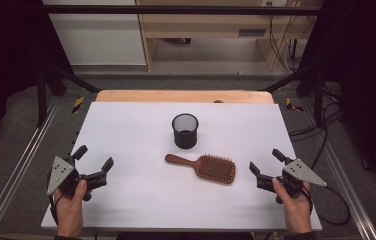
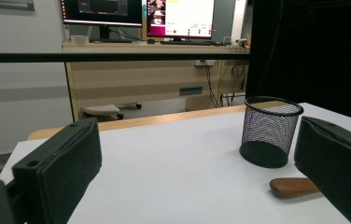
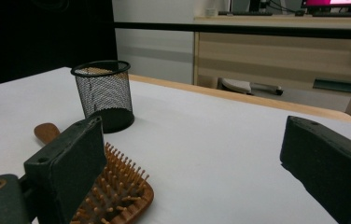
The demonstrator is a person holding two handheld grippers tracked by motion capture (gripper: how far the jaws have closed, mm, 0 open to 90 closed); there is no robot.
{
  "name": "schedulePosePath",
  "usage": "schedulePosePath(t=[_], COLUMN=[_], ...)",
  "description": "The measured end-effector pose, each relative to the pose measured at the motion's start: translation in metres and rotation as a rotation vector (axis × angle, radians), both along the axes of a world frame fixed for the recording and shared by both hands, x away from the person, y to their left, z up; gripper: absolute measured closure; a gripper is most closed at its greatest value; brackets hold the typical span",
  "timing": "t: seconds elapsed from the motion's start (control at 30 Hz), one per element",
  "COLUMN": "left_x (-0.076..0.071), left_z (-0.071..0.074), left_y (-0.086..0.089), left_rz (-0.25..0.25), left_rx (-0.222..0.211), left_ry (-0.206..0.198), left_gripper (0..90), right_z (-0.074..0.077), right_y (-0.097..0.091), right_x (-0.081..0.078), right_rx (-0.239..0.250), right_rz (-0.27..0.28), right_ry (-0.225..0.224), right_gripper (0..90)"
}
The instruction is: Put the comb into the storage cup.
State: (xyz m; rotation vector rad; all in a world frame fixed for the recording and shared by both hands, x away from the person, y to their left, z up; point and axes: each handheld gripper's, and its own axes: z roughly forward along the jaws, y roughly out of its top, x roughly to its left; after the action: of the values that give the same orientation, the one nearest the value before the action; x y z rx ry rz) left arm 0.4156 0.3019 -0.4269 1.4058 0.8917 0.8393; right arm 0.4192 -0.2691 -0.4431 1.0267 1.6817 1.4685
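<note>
Hairbrush (image 1: 205,166) lying mid-table, just in front of mesh cup (image 1: 185,130) — handle pointing left, bristle head toward right gripper (image 1: 264,167) (nearer one); left gripper (image 1: 94,163) sitting farther off — both gaping wide, holding nothing

I hold my left gripper (image 1: 94,161) and right gripper (image 1: 264,161) wide apart, flanking the wooden hairbrush (image 1: 203,166) below the mesh cup (image 1: 185,130).
</note>
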Motion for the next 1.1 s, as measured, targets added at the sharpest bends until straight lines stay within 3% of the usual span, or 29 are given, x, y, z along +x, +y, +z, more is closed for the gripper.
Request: schedulePosePath(t=[0.3, 0.47, 0.6, 1.03, 1.1], left_x=[-0.001, -0.002, -0.002, -0.001, -0.001], left_z=[0.000, 0.000, 0.000, -0.001, -0.001], left_y=[0.000, -0.001, 0.000, 0.000, 0.000], left_rz=[-0.001, -0.002, -0.001, -0.003, -0.005], left_rx=[0.007, 0.013, 0.012, 0.008, 0.009], left_ry=[0.001, 0.003, 0.003, 0.017, 0.021], left_gripper=[1.0, 1.0, 1.0, 0.8, 0.8], right_z=[0.002, 0.000, -0.002, -0.003, -0.003], right_y=[0.002, 0.008, 0.013, 0.018, 0.019], right_x=[-0.005, -0.008, -0.011, -0.016, -0.016], right_rx=[-0.001, -0.021, -0.028, -0.038, -0.051], right_rz=[-0.018, -0.027, -0.028, -0.011, -0.005], right_ry=[0.019, 0.083, 0.109, 0.127, 0.153], right_gripper=[5.1, 4.7, 4.8, 6.9, 10.0])
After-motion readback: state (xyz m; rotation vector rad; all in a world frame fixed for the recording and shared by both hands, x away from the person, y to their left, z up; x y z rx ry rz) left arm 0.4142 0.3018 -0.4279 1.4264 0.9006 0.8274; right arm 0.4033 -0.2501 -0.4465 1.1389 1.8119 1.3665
